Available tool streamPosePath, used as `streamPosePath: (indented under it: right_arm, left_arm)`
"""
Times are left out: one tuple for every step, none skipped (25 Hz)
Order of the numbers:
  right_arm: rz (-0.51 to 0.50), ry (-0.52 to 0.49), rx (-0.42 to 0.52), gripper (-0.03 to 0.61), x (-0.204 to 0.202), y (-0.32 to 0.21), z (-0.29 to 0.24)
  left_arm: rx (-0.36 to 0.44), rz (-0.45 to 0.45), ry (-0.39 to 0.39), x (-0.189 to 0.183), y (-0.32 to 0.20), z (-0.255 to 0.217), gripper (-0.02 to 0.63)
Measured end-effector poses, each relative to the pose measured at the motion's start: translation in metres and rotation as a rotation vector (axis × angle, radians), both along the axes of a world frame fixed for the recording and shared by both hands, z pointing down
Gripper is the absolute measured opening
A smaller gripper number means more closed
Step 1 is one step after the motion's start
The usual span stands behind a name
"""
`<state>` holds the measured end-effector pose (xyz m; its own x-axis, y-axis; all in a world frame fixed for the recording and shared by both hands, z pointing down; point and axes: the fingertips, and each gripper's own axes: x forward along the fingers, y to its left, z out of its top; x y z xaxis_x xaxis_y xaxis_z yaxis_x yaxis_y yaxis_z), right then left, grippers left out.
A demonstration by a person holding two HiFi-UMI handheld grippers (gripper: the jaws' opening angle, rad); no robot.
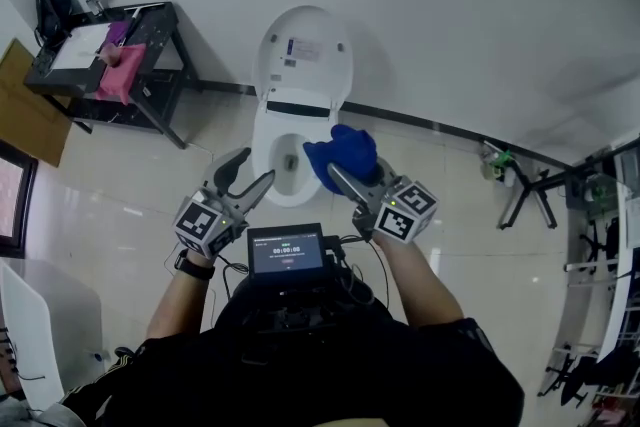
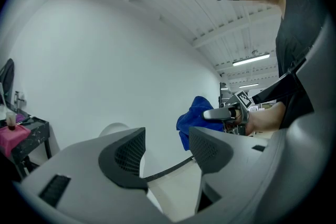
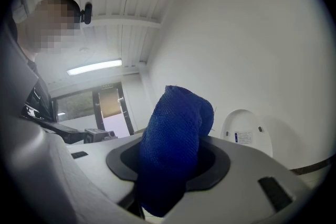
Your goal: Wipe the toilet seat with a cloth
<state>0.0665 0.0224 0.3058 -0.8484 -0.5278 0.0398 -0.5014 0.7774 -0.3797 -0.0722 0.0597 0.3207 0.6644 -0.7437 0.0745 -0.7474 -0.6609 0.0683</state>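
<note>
A small screen point(image 1: 286, 252) sits at the person's chest. Just beyond it the left gripper point(image 1: 252, 170) is spread open and empty, while the right gripper point(image 1: 340, 177) clamps the blue cloth point(image 1: 342, 153) over the right edge of the toilet seat point(image 1: 264, 147). Only the head view shows the seat. The right gripper view shows the raised lid point(image 3: 247, 136). Bare floor point(image 1: 150, 205) flanks the toilet, and a black rack point(image 1: 150, 65) stands well apart.

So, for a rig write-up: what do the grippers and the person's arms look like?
Both the left gripper and the right gripper are pale grey, with long tapering jaws, dark meshed pads and a cube of black-and-white square markers. The person wears a black short-sleeved top and a dark wristband on the left wrist.
</note>
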Motion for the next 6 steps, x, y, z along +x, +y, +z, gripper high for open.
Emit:
streamPosePath:
  right_arm:
    - [0.001, 0.0, -0.001, 0.195, 0.0004, 0.0002, 0.0006]
    - [0.004, -0.001, -0.002, 0.195, 0.001, 0.0002, 0.0006]
    - [0.007, -0.002, -0.002, 0.195, 0.0018, 0.0002, 0.0005]
    - [0.012, -0.003, -0.003, 0.195, 0.0027, 0.0001, 0.0005]
    - [0.016, -0.004, -0.004, 0.195, 0.0036, 0.0, 0.0003]
    - [0.021, -0.005, -0.004, 0.195, 0.0046, -0.0003, 0.0002]
  left_arm:
    - [-0.001, -0.001, 0.001, -0.0002, 0.0002, 0.0003, 0.261]
    - [-0.003, -0.003, 0.004, 0.0, 0.0005, -0.0002, 0.261]
    - [-0.008, -0.007, 0.011, 0.0006, 0.0011, -0.0019, 0.261]
    - [-0.015, -0.014, 0.021, 0.0013, 0.0017, -0.0046, 0.261]
    - [-0.021, -0.02, 0.031, 0.002, 0.0023, -0.0073, 0.261]
    - [-0.027, -0.025, 0.039, 0.0024, 0.0029, -0.0095, 0.261]
